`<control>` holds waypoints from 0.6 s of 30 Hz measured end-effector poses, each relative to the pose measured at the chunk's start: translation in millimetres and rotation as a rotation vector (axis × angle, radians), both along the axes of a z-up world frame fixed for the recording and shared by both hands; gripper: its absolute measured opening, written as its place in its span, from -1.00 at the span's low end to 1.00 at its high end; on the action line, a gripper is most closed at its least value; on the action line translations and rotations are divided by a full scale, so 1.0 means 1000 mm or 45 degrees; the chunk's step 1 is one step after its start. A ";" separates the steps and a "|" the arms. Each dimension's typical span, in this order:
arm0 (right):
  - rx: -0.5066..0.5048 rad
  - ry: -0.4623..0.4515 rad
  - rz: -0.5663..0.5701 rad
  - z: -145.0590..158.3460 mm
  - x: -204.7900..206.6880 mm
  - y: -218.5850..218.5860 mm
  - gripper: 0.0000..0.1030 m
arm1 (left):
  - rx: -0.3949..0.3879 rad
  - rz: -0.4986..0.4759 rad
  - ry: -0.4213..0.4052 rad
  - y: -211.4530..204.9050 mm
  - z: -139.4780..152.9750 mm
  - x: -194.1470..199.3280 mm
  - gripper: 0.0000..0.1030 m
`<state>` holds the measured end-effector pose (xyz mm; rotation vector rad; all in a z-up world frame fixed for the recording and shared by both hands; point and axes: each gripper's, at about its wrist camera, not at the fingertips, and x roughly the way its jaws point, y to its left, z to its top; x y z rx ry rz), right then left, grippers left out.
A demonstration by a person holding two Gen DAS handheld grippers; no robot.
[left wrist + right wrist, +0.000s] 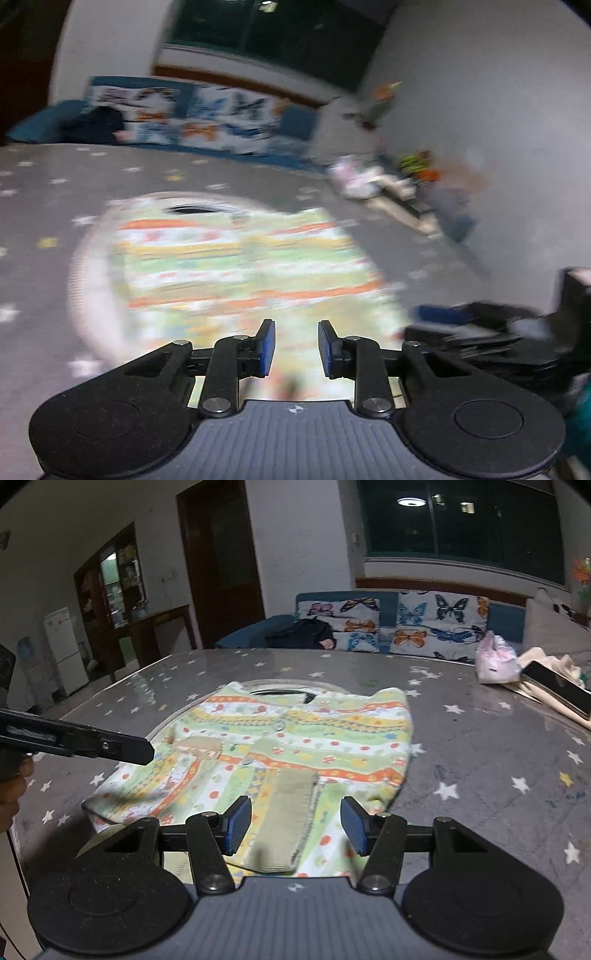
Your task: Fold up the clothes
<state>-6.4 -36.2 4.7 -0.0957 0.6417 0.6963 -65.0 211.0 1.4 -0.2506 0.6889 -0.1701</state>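
Observation:
A child's patterned garment (295, 746) with green, yellow and orange stripes lies flat on the grey star-print table (480, 760), sleeves folded in over the front, one ribbed cuff (288, 823) nearest me. My right gripper (295, 823) is open and empty just above the garment's near edge, straddling the cuff. My left gripper (296, 347) is open and empty above the same garment (240, 258); that view is motion-blurred. The left gripper's body (92, 742) shows at the left of the right wrist view; the right gripper's body (498, 332) shows at the right of the left wrist view.
A pink plastic bag (495, 664), cream cloth (546, 661) and a flat dark tablet (557, 690) sit at the table's far right. A butterfly-print sofa (406, 624) with a dark garment (303, 629) stands behind the table. The table's left edge is near the left gripper.

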 end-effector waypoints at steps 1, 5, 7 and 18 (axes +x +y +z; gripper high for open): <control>-0.007 0.004 0.013 -0.001 0.000 0.004 0.06 | 0.042 0.042 0.016 0.007 -0.003 -0.001 -0.44; -0.037 0.027 0.052 -0.010 0.003 0.017 0.06 | 0.135 0.172 0.073 0.028 -0.015 -0.004 -0.23; -0.045 0.041 0.060 -0.013 0.004 0.023 0.06 | 0.156 0.209 0.097 0.034 -0.022 -0.005 -0.13; -0.096 0.066 0.071 -0.020 0.004 0.033 0.07 | 0.047 0.208 0.052 0.049 -0.037 0.000 -0.86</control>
